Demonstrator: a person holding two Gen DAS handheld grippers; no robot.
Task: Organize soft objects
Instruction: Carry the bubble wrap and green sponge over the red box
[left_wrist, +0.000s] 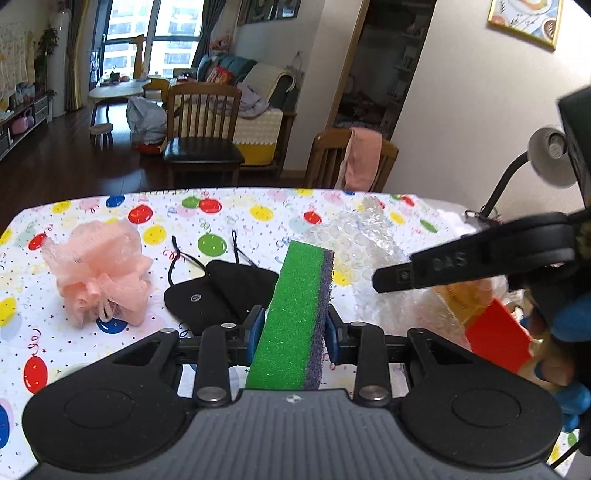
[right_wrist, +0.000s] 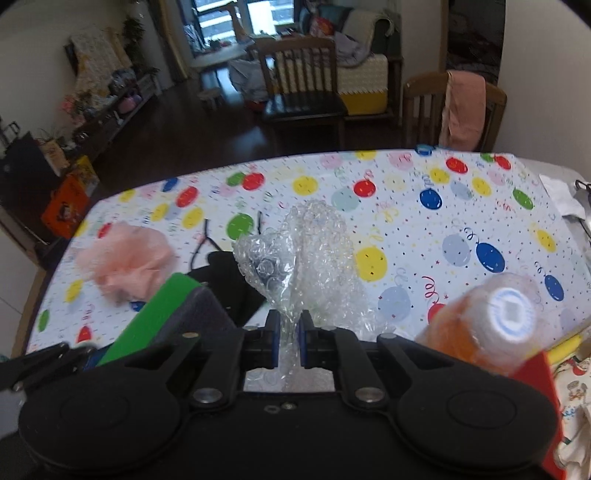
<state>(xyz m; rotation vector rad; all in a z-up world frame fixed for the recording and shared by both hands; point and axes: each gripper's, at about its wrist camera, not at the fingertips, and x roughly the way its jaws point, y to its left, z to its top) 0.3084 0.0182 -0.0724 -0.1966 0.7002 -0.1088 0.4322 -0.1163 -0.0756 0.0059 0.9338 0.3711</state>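
My left gripper (left_wrist: 293, 328) is shut on a green and purple sponge (left_wrist: 295, 314), held up above the table. My right gripper (right_wrist: 289, 341) is shut on a crumpled sheet of bubble wrap (right_wrist: 310, 258), held above the table. The bubble wrap also shows in the left wrist view (left_wrist: 362, 251), with the right gripper's arm over it. The sponge shows at the left of the right wrist view (right_wrist: 162, 314). A pink bath pouf (left_wrist: 98, 273) lies on the balloon-print tablecloth (left_wrist: 258, 214) at the left. A black face mask (left_wrist: 221, 291) lies just beyond the left gripper.
A red box (left_wrist: 496, 338) sits at the right. A bottle of orange liquid (right_wrist: 487, 325) is near the right gripper. Wooden chairs (left_wrist: 201, 136) stand past the table's far edge. A desk lamp (left_wrist: 546, 155) is at the right.
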